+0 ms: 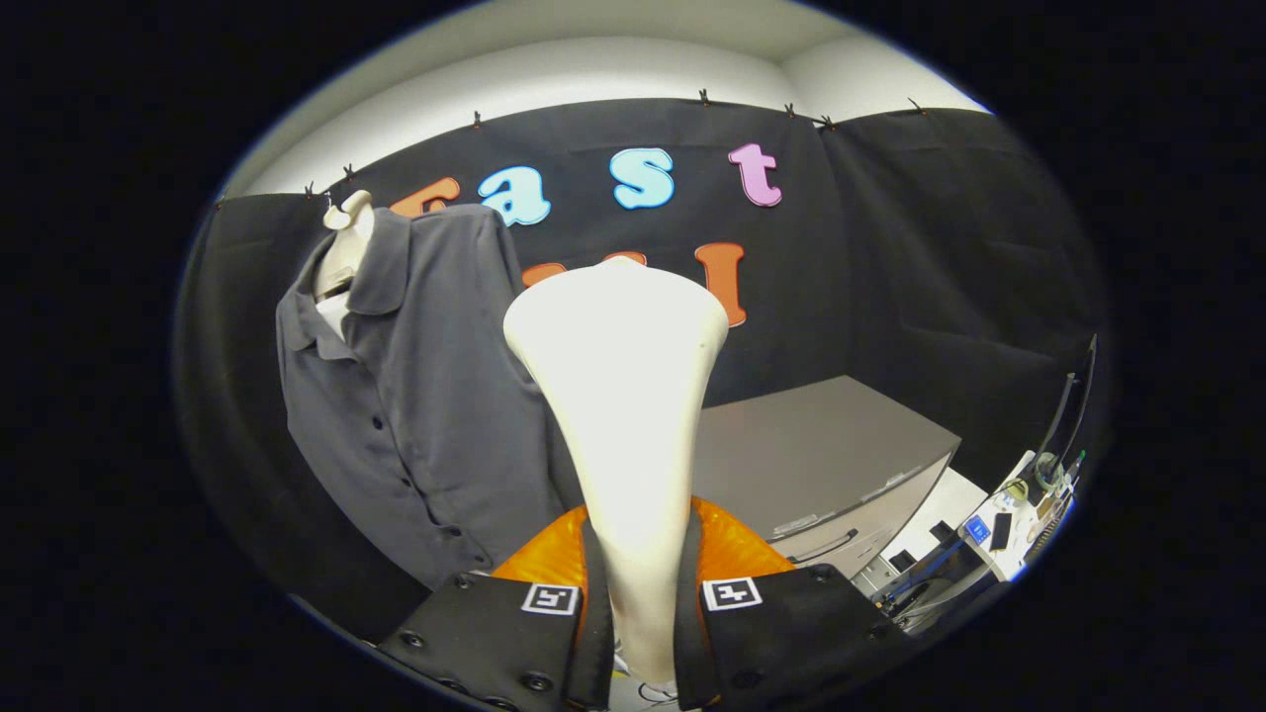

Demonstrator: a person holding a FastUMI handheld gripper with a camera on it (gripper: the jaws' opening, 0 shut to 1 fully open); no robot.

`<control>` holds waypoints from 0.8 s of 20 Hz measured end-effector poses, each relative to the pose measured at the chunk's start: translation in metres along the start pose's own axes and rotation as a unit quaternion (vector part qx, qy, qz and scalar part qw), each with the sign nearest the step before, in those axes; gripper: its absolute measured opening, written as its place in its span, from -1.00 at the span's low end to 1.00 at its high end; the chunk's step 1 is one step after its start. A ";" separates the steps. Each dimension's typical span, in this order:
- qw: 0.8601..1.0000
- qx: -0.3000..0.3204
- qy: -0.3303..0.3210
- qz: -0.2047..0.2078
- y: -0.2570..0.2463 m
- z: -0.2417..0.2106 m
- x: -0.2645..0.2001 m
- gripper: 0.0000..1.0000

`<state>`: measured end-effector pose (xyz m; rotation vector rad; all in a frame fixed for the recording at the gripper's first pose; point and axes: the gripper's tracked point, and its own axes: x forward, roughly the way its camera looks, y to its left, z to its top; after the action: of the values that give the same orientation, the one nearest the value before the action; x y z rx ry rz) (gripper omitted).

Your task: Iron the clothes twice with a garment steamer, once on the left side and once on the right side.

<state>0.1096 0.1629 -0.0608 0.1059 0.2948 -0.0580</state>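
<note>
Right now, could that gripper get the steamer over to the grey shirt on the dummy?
Probably yes. The gripper is shut on the white steamer, and the grey shirt hangs just beyond and to its left, with nothing between them.

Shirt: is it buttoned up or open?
Buttoned. The shirt hangs with its front closed down the button row; only the collar is open. The fingers grip the steamer.

No readable word, brand or number stands on any thing here. The only signs are 2 square black-and-white markers on the gripper, 1 on each side near the fingers; they show a coded pattern, not letters. The small items on the desk at the far right are too small to read.
</note>
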 end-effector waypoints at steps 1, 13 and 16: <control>1.000 0.001 -0.005 0.005 0.013 0.002 -0.004 -0.36; 0.999 0.001 -0.013 0.045 0.134 0.006 0.010 -0.36; 0.999 0.002 -0.006 0.041 0.143 0.007 0.030 -0.36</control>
<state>0.1505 0.3025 -0.0492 0.1210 0.2778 0.0230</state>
